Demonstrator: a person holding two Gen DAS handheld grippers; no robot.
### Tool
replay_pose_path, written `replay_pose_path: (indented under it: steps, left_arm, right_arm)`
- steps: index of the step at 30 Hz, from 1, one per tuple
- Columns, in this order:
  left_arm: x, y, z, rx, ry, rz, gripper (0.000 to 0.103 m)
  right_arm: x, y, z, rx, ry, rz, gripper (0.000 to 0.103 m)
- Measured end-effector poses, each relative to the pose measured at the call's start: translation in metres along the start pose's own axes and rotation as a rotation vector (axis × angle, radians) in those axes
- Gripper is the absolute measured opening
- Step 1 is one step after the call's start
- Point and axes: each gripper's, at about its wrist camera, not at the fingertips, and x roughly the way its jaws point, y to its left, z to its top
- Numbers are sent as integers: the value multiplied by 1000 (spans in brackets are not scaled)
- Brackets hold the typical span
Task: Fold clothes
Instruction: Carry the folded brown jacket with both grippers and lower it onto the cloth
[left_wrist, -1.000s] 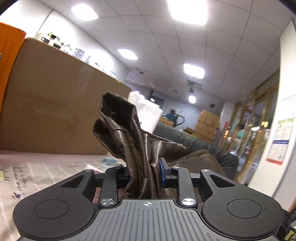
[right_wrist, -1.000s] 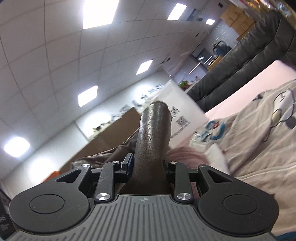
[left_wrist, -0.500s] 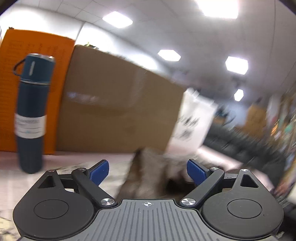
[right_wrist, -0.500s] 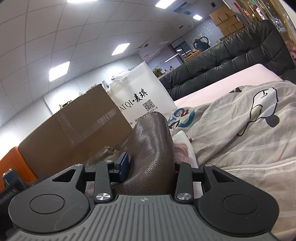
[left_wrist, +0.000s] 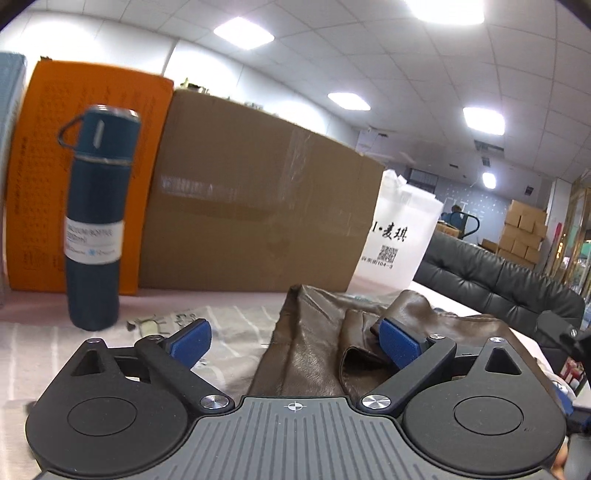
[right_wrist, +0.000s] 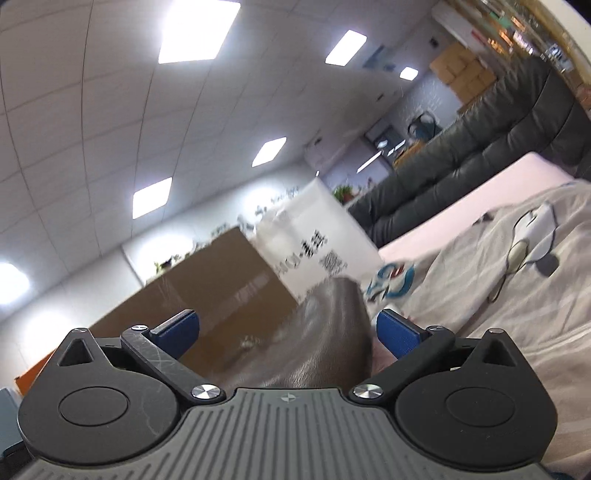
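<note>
Along the far edge of the bed (left_wrist: 33, 347), a blue vacuum flask (left_wrist: 98, 218) stands upright before an orange box (left_wrist: 88, 147), a taped cardboard carton (left_wrist: 258, 206) and a white printed bag (left_wrist: 400, 243). On the grey bedsheet (right_wrist: 517, 302), a brown leather garment (left_wrist: 317, 354) lies crumpled, its long axis running away from the left gripper (left_wrist: 295, 338), whose jaws gape wide, gripping nothing. Right gripper (right_wrist: 286, 332) likewise spread, leather between its jaws, ungripped.

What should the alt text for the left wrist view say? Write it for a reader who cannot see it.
The open left gripper hovers over a brown leather garment lying crumpled on a pale checked cloth, its blue pads spread apart and gripping nothing. Behind stand a dark blue vacuum flask, an orange box, a large cardboard box and a white printed bag.
</note>
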Motion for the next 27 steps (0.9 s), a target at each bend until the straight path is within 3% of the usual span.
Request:
replay_pose_path:
  steps: [4, 10, 14, 21, 27]
  left_arm:
    - [-23, 2, 5, 16, -20, -8, 102]
    - [-48, 4, 12, 19, -32, -20, 103]
    - [-66, 10, 17, 17, -53, -36, 103]
    - [-105, 22, 27, 28, -100, -40, 103]
    - [-132, 42, 24, 52, -138, -36, 103]
  right_arm:
    - [-8, -1, 2, 0, -47, -34, 103]
    - [-21, 16, 1, -72, -49, -59, 103]
    - [-42, 32, 3, -64, -32, -7, 103]
    - [-75, 72, -2, -65, 96, 87, 103]
    - [-113, 116, -8, -106, 86, 170, 103]
